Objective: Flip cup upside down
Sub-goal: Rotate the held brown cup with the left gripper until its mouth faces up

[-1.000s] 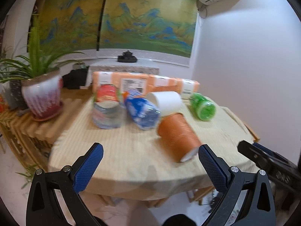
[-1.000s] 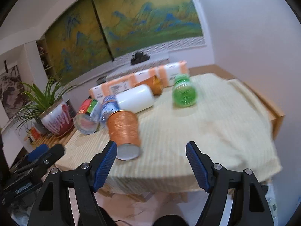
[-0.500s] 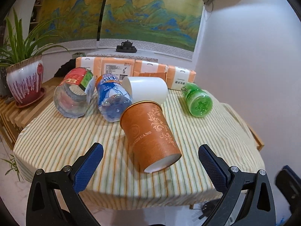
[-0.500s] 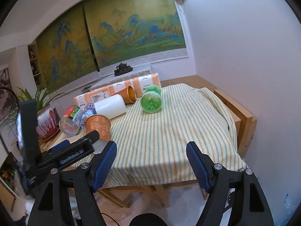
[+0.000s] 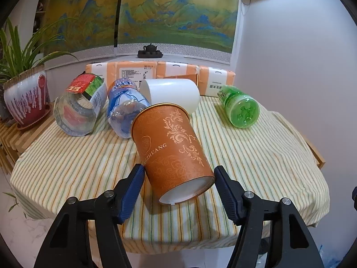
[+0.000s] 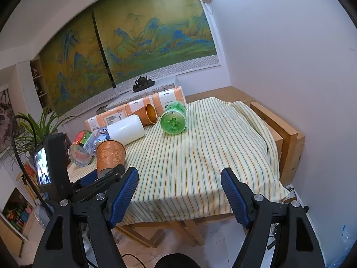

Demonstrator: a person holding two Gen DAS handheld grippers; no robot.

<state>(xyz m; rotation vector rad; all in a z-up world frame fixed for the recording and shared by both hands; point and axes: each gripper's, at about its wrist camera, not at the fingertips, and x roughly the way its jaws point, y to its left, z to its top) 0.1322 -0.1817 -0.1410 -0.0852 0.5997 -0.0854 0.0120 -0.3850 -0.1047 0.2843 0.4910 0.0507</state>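
An orange paper cup (image 5: 169,149) with a floral print lies on its side on the striped tablecloth (image 5: 256,156), its white base toward me. My left gripper (image 5: 178,189) is open, its blue fingers on either side of the cup's base end without touching it. The cup also shows in the right wrist view (image 6: 110,154), with the left gripper's body in front of it. My right gripper (image 6: 179,192) is open and empty, off the table's front edge. A white cup (image 5: 171,93) lies on its side behind the orange one.
A clear jar (image 5: 78,109), a blue-label bottle (image 5: 125,109) and a green bottle (image 5: 241,107) lie on the table. A second orange cup (image 6: 147,114) lies by the orange packages (image 5: 156,73) at the back. A potted plant (image 5: 24,96) stands at the left.
My left gripper has moved forward to the orange cup and its fingers have narrowed around the cup's base. My right gripper has drawn back and to the right.
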